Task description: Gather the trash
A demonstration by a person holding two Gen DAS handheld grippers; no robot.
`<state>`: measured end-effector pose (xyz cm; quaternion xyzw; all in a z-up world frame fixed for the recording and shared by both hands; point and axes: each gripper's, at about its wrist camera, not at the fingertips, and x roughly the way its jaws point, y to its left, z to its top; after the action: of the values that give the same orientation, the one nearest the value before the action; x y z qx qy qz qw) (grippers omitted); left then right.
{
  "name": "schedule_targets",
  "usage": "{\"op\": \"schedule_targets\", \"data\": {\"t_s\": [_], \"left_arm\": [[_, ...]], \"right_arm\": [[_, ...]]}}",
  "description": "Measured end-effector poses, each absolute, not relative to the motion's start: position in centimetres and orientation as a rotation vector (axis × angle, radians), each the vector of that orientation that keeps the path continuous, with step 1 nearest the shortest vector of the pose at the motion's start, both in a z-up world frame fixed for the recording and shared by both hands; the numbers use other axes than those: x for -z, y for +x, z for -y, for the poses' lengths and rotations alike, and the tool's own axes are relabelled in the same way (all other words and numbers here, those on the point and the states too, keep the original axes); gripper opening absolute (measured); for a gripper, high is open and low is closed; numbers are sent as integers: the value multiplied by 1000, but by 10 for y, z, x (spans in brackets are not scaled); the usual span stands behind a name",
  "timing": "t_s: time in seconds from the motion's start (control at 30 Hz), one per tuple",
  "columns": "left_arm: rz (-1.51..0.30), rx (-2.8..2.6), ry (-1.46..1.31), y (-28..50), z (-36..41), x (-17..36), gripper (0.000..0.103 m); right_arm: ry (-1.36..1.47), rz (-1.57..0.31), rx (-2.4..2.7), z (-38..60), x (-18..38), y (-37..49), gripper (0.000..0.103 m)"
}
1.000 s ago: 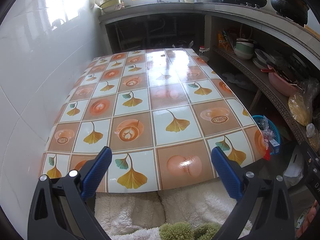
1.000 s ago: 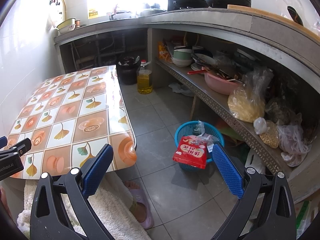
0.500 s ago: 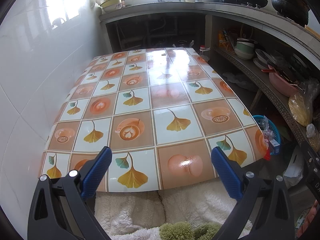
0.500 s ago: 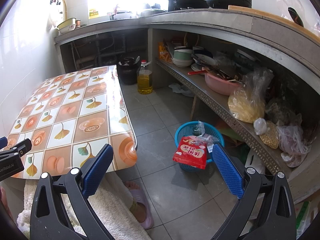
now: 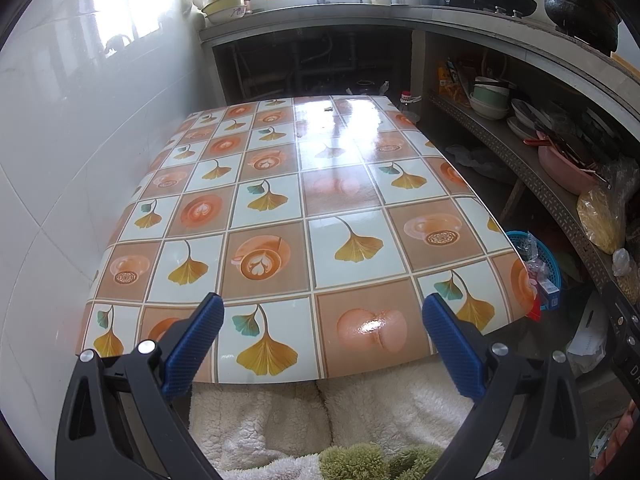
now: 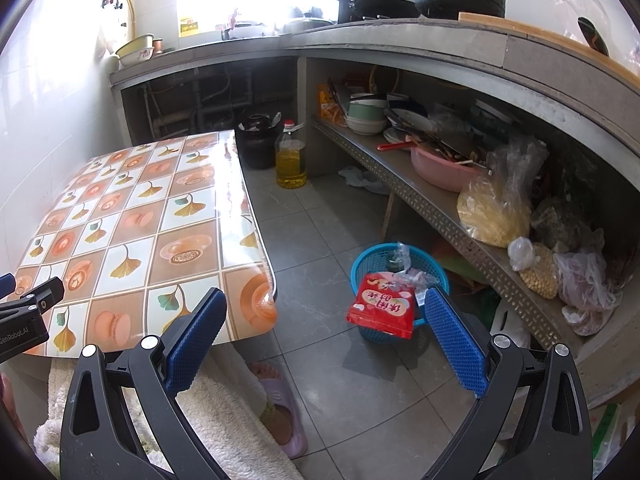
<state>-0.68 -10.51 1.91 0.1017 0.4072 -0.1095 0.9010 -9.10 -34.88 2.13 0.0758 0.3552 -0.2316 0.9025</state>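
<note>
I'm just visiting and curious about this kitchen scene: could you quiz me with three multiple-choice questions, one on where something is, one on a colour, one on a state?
1. Where is the blue basket?
A. on the table
B. on the floor by the shelf
C. on the counter

2. What colour is the snack packet hanging over its rim?
A. red
B. green
C. black

3. How is the right gripper?
A. shut on the packet
B. open, empty
C. shut on a bottle

Answers: 1 B, it stands on grey tiles; 2 A, red wrapper; 3 B, its fingers are spread with nothing between.
</note>
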Motion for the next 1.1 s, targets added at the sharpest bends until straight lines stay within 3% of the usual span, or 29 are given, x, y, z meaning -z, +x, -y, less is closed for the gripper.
{"op": "schedule_targets", "data": {"t_s": [1.1], "left_arm": [[-844, 228, 212, -6, 105, -19, 97]], "right_arm": [[157, -735, 476, 349, -22, -88, 95]]}}
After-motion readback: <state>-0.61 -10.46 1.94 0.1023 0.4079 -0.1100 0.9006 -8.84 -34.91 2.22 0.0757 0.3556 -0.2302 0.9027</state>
